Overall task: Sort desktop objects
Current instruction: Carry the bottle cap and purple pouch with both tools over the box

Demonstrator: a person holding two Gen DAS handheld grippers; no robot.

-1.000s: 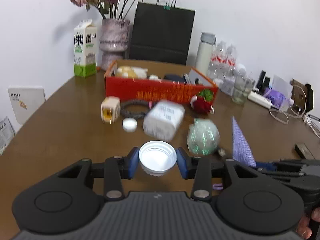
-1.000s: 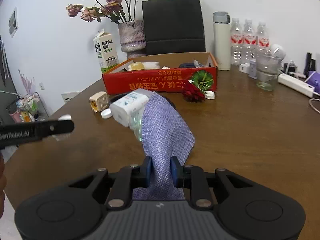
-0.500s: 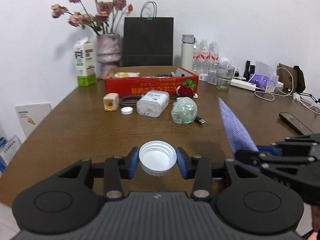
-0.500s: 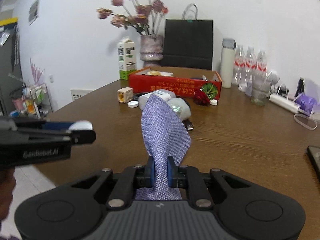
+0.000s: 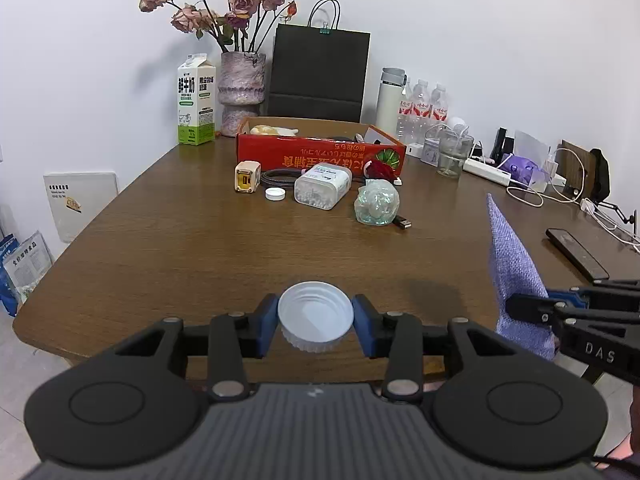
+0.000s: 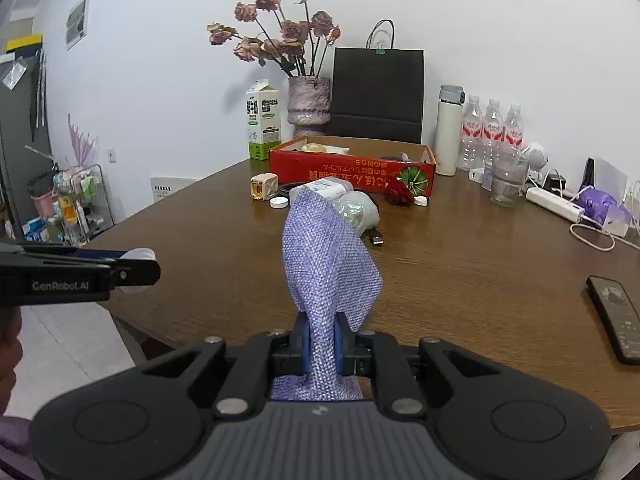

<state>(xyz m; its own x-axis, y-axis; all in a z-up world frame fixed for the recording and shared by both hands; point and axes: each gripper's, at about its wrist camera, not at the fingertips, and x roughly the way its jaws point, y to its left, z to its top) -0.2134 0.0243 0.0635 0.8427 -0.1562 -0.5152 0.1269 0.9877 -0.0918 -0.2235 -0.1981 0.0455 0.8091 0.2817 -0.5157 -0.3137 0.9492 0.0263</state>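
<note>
Brown table point(image 5: 168, 248) — claws point(image 5: 315, 317) clamping lid point(image 5: 315, 312), cloth point(image 6: 328, 264)

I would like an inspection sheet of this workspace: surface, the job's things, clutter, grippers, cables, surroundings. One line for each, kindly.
Surface: brown wooden table, near part bare.
Job's things: white jar lid and purple woven cloth, both held above the near edge; red cardboard box at the back with items inside.
Clutter: before the box lie a small beige cube, a small white cap, a clear plastic container, and a crumpled clear bottle.
Grippers: left gripper shut on the lid; right gripper has just been closing, cloth pinched between the pads.
Cables: black coiled cable; USB plug; white cords at right.
Surroundings: white wall, vase of roses, milk carton, black paper bag.
</note>
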